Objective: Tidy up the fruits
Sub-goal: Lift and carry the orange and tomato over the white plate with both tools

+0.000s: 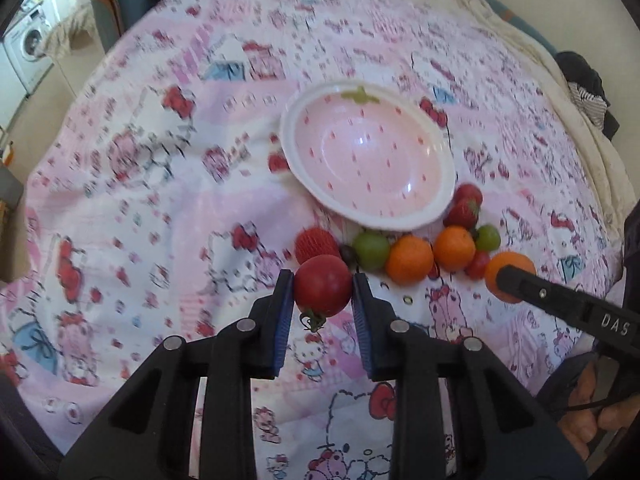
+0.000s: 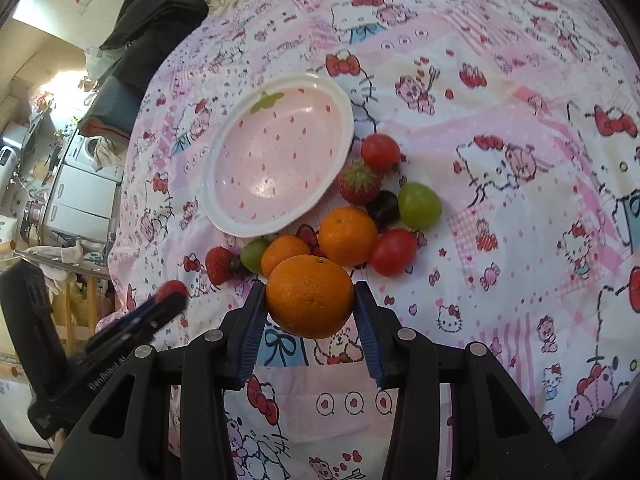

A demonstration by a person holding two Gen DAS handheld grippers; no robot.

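Note:
My left gripper (image 1: 323, 294) is shut on a red tomato (image 1: 323, 285), held above the cloth just in front of the fruit row. My right gripper (image 2: 310, 304) is shut on an orange (image 2: 310, 296); that orange also shows in the left wrist view (image 1: 508, 276). An empty pink strawberry-print bowl (image 1: 316, 188) (image 2: 228, 216) sits beyond the fruits. Beside it lie two oranges (image 2: 347, 235) (image 2: 283, 254), strawberries (image 2: 359, 183) (image 2: 219, 264), green grapes (image 2: 419, 205) (image 2: 254, 254), red tomatoes (image 2: 380, 153) (image 2: 393, 251) and a dark grape (image 2: 382, 208).
A pink Hello Kitty cloth (image 1: 160, 200) covers the table. The table edge drops off at the left, with a washing machine (image 1: 28, 44) and room clutter beyond. Dark clothing (image 2: 152, 20) lies at the far edge.

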